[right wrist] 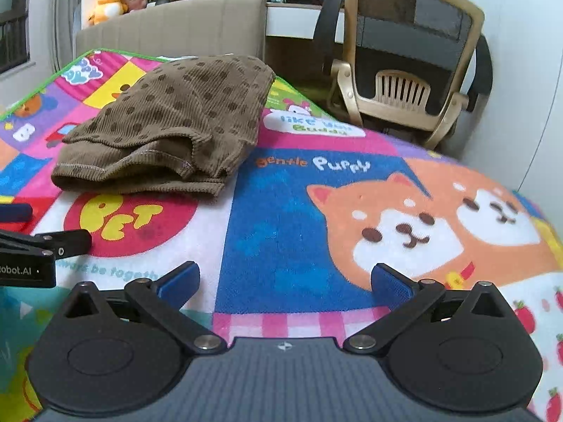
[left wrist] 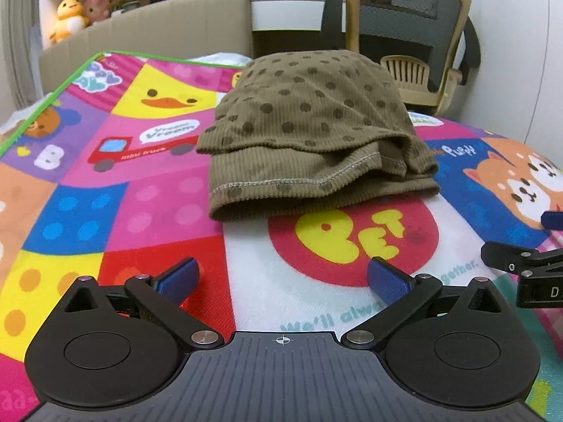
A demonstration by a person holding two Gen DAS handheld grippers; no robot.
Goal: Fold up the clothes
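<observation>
The brown polka-dot corduroy garment (left wrist: pixel 309 133) lies folded into a compact bundle on the colourful cartoon play mat (left wrist: pixel 147 190), its stitched hem facing the cameras, just beyond the red "Pet" circle (left wrist: pixel 352 239). The left gripper (left wrist: pixel 281 281) hovers low over the mat, its blue pads (left wrist: pixel 179 279) spread wide and holding nothing. The right gripper (right wrist: pixel 285 281) sits beside it over the puppy picture (right wrist: pixel 404 225), fingers equally wide apart, empty. Behind the mat stands an office chair (right wrist: pixel 411 59).
</observation>
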